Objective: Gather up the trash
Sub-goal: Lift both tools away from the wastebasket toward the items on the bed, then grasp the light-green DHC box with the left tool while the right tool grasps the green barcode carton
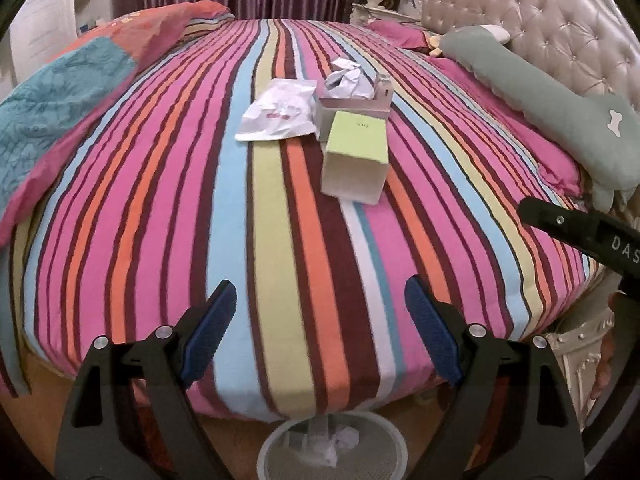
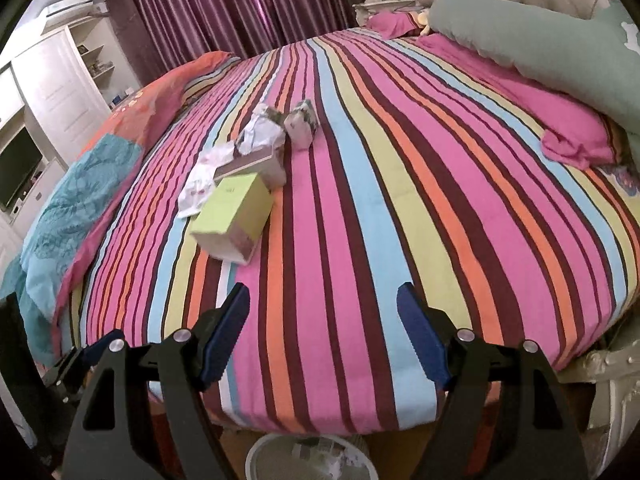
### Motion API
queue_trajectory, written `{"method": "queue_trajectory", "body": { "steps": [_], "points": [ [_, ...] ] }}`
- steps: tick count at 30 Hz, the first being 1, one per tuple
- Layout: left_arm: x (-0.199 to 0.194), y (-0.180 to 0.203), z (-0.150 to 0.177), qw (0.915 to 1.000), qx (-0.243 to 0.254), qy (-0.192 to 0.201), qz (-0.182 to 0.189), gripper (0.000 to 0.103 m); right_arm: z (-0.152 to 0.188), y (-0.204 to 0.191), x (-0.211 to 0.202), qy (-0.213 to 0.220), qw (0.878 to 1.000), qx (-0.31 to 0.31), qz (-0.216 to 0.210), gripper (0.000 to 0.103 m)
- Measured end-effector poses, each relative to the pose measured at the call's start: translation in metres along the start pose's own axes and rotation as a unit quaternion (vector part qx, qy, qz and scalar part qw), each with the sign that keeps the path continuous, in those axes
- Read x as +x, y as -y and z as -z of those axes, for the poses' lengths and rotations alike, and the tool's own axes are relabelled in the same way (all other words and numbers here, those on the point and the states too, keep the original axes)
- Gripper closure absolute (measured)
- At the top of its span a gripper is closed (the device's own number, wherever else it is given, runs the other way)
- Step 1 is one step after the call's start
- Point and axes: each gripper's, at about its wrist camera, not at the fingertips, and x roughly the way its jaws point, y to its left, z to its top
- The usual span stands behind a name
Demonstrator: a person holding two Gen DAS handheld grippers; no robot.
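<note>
While both grippers, left (image 1: 320,316) and right (image 2: 324,320), gape wide and empty over the striped sheet (image 1: 280,280), the trash lies ahead: a boxy green carton (image 1: 356,156), a flat white bag (image 1: 276,114), crumpled paper (image 1: 348,78). A round mesh bin (image 1: 332,452) sits below.

Home bedroom. Large bed (image 1: 280,240) under a bright striped sheet, tufted padded headboard (image 1: 560,20), pillows and a long green cushion (image 1: 532,88) at the head. Purple curtains (image 2: 240,4) behind; white wardrobe (image 2: 64,92) with shelves and a dark television screen (image 2: 16,168) at the side.
</note>
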Motion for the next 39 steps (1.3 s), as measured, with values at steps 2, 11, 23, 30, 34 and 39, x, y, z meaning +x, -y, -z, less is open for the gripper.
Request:
{"method": "queue_trajectory", "body": {
  "steps": [2,11,23,30,34,39],
  "points": [
    [0.007,0.004,-0.009,1.0000,0.002,-0.001,0.004,0.019,-0.008,-0.001,0.004,0.002,1.000,0.002,0.000,0.031],
    [0.036,0.013,-0.047,0.9998,0.002,-0.006,0.017,0.019,-0.034,-0.007,0.025,-0.002,1.000,-0.001,0.002,0.031],
    [0.073,0.018,-0.085,0.9994,0.010,-0.024,0.022,0.019,-0.086,-0.028,0.055,-0.002,0.999,-0.039,0.009,0.031],
    [0.092,0.022,-0.096,0.9987,0.002,-0.036,0.035,0.019,-0.109,-0.027,0.081,-0.013,0.999,-0.029,0.010,0.031],
    [0.102,0.024,-0.100,0.9984,0.006,-0.043,0.037,0.019,-0.117,-0.033,0.100,-0.013,0.998,-0.052,0.032,0.031],
    [0.115,0.020,-0.107,0.9976,-0.008,-0.051,0.047,0.019,-0.128,-0.040,0.119,-0.004,0.996,-0.070,0.051,0.031]
  ]
}}
